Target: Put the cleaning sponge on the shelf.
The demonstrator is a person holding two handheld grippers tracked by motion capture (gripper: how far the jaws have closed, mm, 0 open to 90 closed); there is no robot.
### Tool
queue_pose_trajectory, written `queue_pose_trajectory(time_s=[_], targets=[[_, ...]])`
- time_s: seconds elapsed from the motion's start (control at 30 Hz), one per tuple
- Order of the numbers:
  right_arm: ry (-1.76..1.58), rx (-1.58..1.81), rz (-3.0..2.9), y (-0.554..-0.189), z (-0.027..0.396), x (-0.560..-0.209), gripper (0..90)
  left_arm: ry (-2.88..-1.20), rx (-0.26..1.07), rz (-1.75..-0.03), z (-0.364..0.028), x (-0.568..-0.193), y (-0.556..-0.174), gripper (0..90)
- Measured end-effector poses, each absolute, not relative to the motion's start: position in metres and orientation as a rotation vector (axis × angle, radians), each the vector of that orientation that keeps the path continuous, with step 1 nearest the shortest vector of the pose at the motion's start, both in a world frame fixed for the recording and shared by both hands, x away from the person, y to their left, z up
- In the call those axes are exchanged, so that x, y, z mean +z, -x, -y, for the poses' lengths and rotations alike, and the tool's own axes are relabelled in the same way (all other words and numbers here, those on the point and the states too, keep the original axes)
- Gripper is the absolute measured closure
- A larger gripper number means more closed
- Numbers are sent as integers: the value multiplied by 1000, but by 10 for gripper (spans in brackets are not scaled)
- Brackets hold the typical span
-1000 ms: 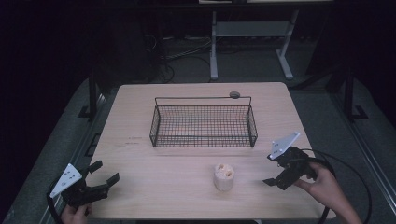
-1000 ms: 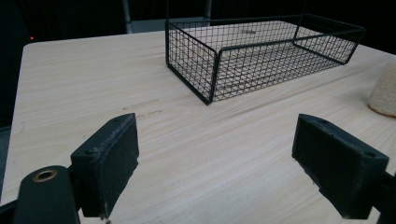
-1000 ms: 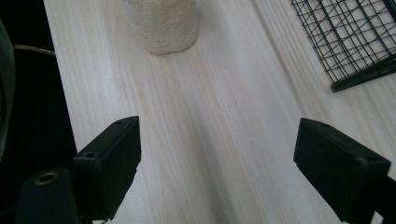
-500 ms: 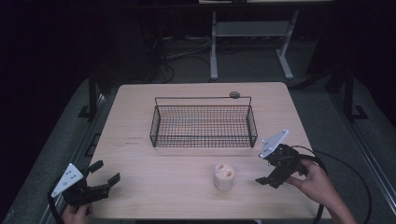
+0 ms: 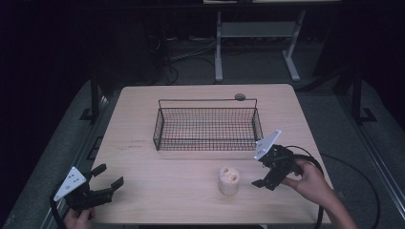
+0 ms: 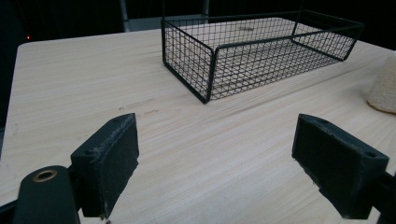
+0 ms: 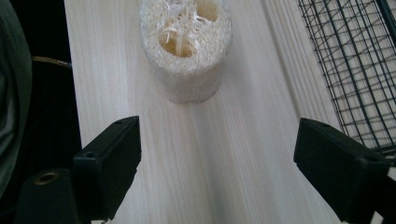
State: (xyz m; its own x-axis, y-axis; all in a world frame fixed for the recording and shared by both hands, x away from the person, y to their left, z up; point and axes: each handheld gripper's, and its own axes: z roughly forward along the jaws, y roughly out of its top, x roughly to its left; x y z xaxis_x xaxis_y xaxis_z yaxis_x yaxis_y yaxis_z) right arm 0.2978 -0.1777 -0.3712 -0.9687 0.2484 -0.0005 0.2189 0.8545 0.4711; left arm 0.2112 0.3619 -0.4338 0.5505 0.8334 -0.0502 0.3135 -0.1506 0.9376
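The right gripper [image 7: 217,172] stood wide open, its 2 jaws aimed at the loofah [image 7: 187,46] just ahead, ready to straddle it.

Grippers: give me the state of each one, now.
Left gripper: open, holding nothing.
Right gripper: open, holding nothing, pointed at the loofah piece.

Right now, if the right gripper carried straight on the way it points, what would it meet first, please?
Most likely the loofah piece: it stands upright on the table ahead of the open right gripper, roughly between the jaws' lines, though slightly toward one side.
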Motion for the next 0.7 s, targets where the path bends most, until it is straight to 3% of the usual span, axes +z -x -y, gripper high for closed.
queue_pose_trajectory(time_s=[0.7], targets=[[-253,720,-3024,-306,134,-373,150,-1726,607,-960,-361,-434,-212,139]])
